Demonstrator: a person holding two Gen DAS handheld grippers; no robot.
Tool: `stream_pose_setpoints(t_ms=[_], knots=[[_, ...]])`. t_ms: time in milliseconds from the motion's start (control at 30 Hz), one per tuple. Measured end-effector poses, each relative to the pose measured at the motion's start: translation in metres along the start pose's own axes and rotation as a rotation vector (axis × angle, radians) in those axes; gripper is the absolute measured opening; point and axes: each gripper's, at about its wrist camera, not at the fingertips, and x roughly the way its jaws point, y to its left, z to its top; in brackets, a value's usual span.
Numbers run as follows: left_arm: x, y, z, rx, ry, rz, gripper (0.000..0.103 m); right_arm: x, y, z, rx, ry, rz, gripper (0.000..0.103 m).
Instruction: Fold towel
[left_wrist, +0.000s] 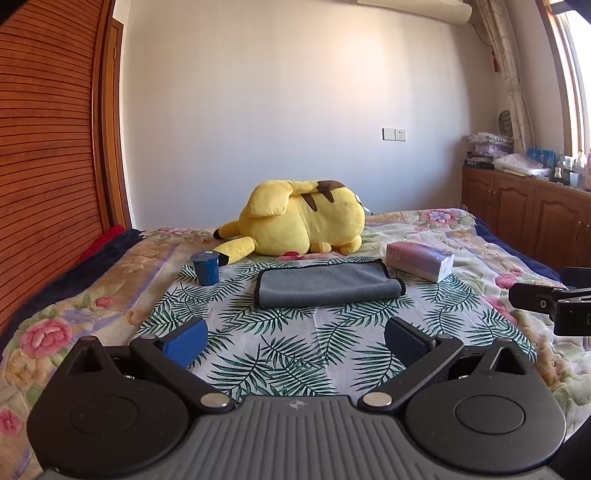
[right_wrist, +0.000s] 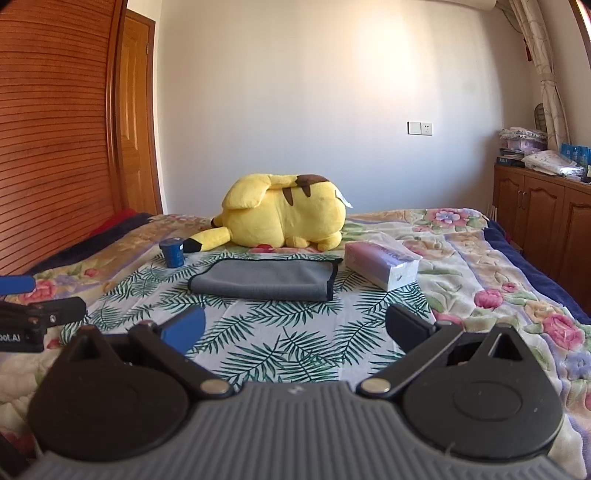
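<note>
**Both grippers wide, towel lying ahead on the bed**

I hold my left gripper (left_wrist: 295, 341) low over the near part of the palm-leaf sheet (left_wrist: 280, 354), its jaws spread wide with nothing between them. My right gripper (right_wrist: 295, 326) sits just beside it, equally wide and equally empty. Each shows at the edge of the other's view, so I judge them level and side by side, squared up to the work.

The grey towel (left_wrist: 328, 282) lies flat on the sheet beyond both grippers, well apart from either. It looks folded over at least once: a rounded doubled edge faces me, and the dark-trimmed edges sit at the far side and the right end (how many layers, I cannot tell). Nothing rests on it.

Around it the bed (left_wrist: 491, 266) carries other things: a small blue cup (left_wrist: 206, 267) to the towel's left, a tissue box (left_wrist: 421, 260) to its right, and a yellow plush toy (left_wrist: 303, 225) behind. None touch the towel, which leaves its ends free.

My guess is that holding wide and low lets me reach the towel's two ends together; any further fold means going forward first.
</note>
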Motion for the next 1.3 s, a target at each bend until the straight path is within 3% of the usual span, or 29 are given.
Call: stream_pose_setpoints(t_ms=[1300], knots=[[-0.0006,0.0022,-0.0007,0.0,-0.009,0.002,0.087,-0.0009,-0.0004,-0.001,-0.004,-0.009,-0.013,0.103]])
